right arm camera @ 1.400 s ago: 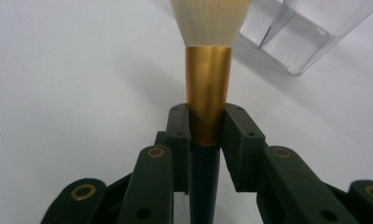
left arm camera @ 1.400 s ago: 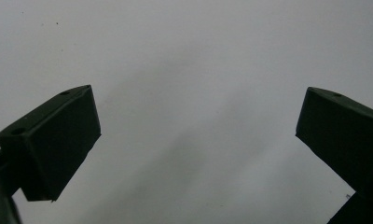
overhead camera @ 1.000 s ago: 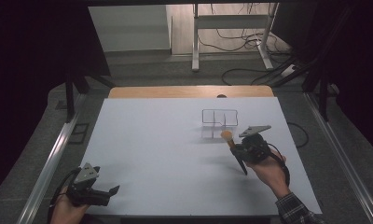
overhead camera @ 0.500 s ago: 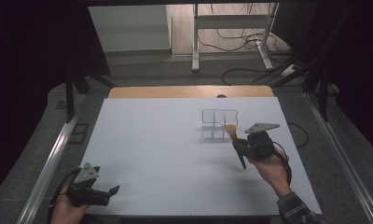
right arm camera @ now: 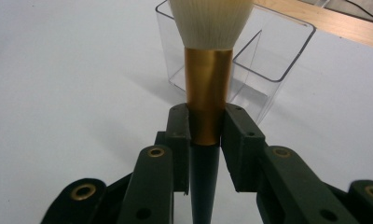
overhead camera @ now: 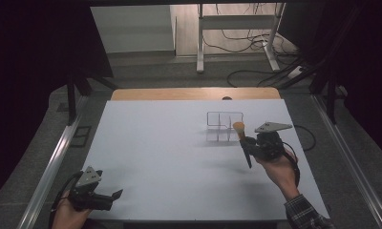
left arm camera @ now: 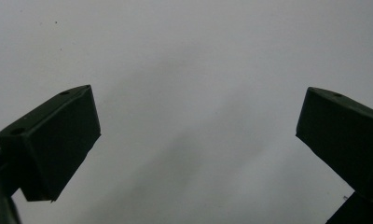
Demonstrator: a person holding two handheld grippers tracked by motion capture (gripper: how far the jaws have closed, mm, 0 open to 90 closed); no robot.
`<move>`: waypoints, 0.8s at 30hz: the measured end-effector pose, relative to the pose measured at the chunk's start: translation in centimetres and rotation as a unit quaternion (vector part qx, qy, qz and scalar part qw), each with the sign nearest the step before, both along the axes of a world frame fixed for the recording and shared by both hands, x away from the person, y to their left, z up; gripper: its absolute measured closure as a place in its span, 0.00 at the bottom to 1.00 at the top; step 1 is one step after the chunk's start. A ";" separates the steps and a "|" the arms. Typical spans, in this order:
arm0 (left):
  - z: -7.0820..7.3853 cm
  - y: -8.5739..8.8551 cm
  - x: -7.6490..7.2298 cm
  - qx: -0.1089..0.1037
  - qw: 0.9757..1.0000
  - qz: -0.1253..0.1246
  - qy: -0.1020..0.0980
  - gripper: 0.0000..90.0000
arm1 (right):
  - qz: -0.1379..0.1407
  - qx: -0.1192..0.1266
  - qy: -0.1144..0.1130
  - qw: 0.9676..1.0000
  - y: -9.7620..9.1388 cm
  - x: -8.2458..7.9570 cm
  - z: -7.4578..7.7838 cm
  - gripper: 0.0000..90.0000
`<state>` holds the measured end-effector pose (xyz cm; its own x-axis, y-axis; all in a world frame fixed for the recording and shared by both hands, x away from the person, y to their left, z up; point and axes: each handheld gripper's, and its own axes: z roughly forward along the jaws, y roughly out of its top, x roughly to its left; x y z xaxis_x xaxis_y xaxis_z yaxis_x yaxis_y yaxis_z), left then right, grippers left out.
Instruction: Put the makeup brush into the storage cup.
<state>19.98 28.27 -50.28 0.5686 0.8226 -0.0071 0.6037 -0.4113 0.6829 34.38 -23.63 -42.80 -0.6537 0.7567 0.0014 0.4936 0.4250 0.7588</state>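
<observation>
Right tool point(right arm camera: 205, 135): my jaws are clamped on the gold ferrule of the makeup brush point(right arm camera: 208, 79).
Brush: it stands tilted in my grip above the bench point(overhead camera: 155, 157), its cream bristle head up, its dark handle pointing down.
Clear organizer point(right arm camera: 268, 60): this divided box sits on the bench just beyond the brush head.
Left tool point(overhead camera: 105, 198): my jaws stand wide with nothing between them, low over the bench's near left corner.
</observation>
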 end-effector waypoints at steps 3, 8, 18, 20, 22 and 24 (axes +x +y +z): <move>0.0 0.1 0.0 -0.004 1.000 0.001 0.001 0.00 | 0.000 0.000 -0.004 1.000 -0.1 0.1 0.1 0.81; 0.0 0.1 0.0 -0.007 1.000 0.003 0.002 0.00 | -0.004 0.006 -0.009 1.000 -0.2 0.1 0.4 0.81; 0.0 0.1 0.0 -0.001 1.000 0.001 -0.004 0.00 | -0.012 0.015 -0.020 1.000 -0.3 0.5 1.0 0.81; 0.0 0.1 0.0 -0.001 1.000 0.001 -0.003 0.00 | -0.014 0.017 -0.021 1.000 -0.3 0.6 1.1 0.81; 0.0 0.1 0.0 -0.001 1.000 0.001 -0.003 0.00 | -0.015 0.019 -0.023 0.999 -0.3 0.6 1.2 0.81; 0.0 0.0 0.0 0.000 1.000 0.001 -0.003 0.00 | -0.017 0.022 -0.024 0.999 -0.3 0.7 1.4 0.81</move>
